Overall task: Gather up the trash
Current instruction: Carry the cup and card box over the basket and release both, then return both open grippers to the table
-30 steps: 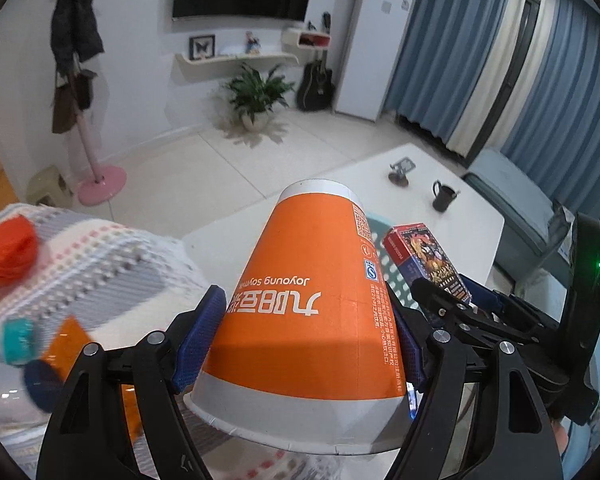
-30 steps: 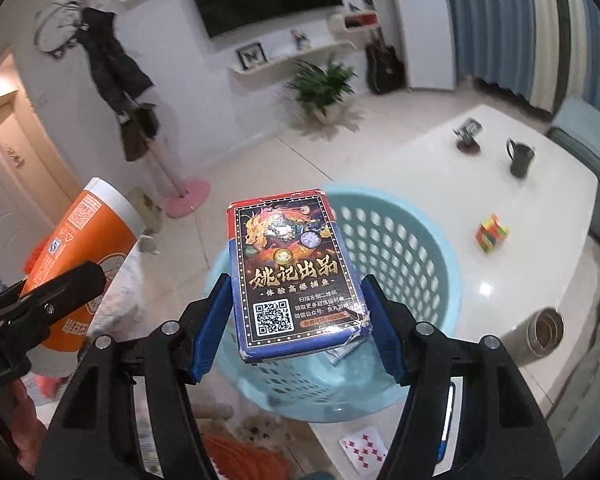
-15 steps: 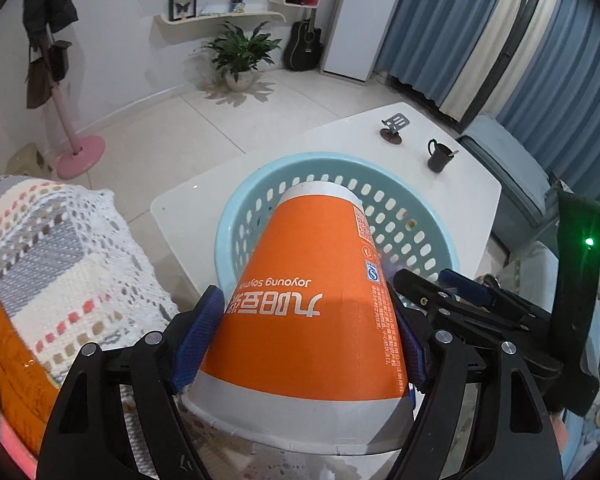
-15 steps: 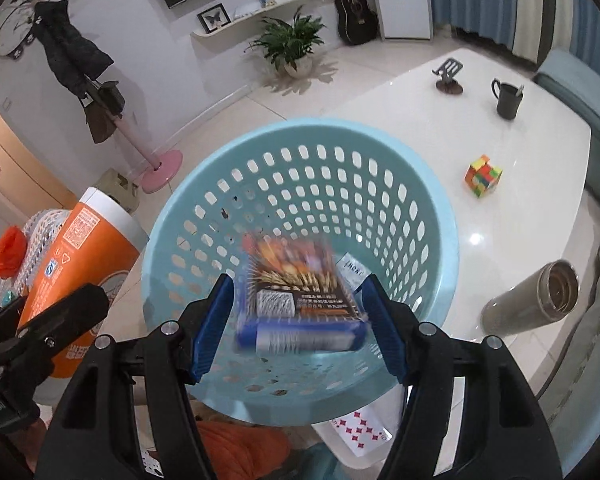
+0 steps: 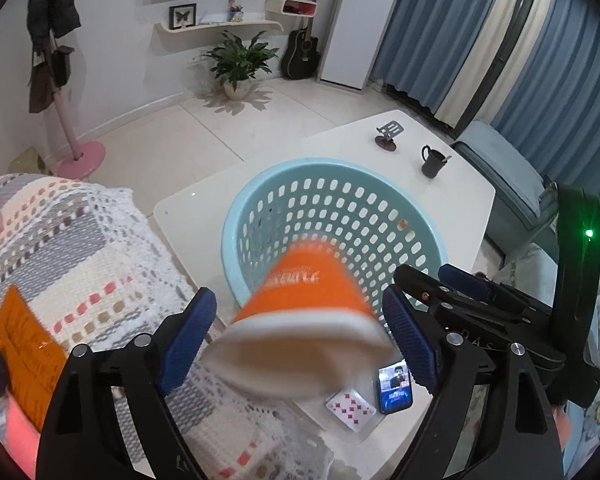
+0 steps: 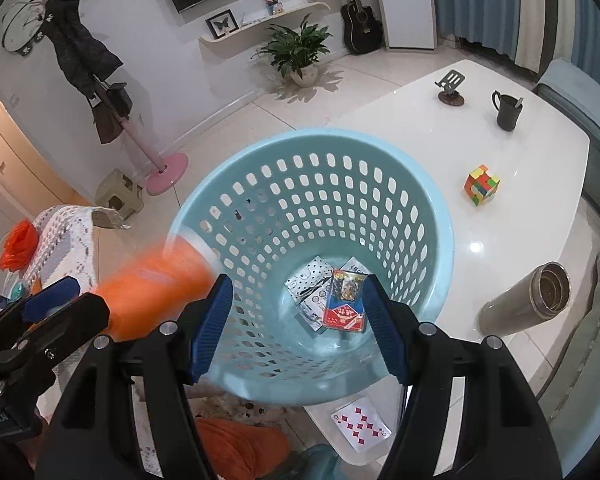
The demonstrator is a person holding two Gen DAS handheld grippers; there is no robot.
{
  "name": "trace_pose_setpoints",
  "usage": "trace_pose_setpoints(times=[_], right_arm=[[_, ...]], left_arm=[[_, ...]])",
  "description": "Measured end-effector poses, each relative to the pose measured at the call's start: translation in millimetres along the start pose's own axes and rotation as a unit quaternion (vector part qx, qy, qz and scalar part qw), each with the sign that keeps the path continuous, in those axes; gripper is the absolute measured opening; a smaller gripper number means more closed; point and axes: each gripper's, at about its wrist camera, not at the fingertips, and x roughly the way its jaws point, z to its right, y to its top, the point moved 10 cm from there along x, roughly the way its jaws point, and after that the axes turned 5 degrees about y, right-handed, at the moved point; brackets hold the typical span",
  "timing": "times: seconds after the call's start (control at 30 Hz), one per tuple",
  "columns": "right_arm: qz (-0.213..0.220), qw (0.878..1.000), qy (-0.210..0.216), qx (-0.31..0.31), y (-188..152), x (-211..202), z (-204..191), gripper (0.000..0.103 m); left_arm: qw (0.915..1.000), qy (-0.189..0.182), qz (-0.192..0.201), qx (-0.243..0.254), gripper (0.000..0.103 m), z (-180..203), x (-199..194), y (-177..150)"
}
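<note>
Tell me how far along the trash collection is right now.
Done: the card box lies at the bottom of the blue basket; the right gripper is open and empty. In hand: the left gripper has just been opening, and the orange paper cup, blurred, is free between its jaws at the rim. Possibly left: the playing card on the table.
</note>
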Motion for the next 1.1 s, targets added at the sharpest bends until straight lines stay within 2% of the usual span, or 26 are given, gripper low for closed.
trace_pose_setpoints(times=[0.23, 0.43, 0.67, 0.9, 0.97, 1.03, 1.1], right_arm=[[0.014, 1.0, 0.001, -0.006, -1, -23, -13, 0.064], [0.031, 0.999, 0.01, -0.036, -1, -45, -43, 0.064], [0.066, 0.99, 0.039, -0.117, -5, -80, -122, 0.064], [0.075, 0.976, 0.083, -0.189, -28, -92, -207, 0.063], [0.073, 0.973, 0.091, -0.198, -37, -89, -227, 0.057], [0.061, 0.973, 0.101, -0.198, -48, -82, -242, 0.036], [0.038, 0.972, 0.121, -0.197, -63, -72, -258, 0.036]], left_arm=[[0.9998, 0.0, 0.016, -0.01, 0.084, -6, -21, -2], [0.9985, -0.001, 0.045, -0.03, 0.084, -23, -56, -8], [0.9929, 0.004, 0.094, -0.072, 0.084, -66, -117, -23], [0.9805, 0.047, 0.146, -0.123, 0.084, -142, -187, -47], [0.9767, 0.06, 0.154, -0.137, 0.084, -164, -200, -55], [0.9728, 0.071, 0.16, -0.152, 0.082, -190, -213, -66], [0.97, 0.074, 0.16, -0.167, 0.082, -213, -219, -74]])
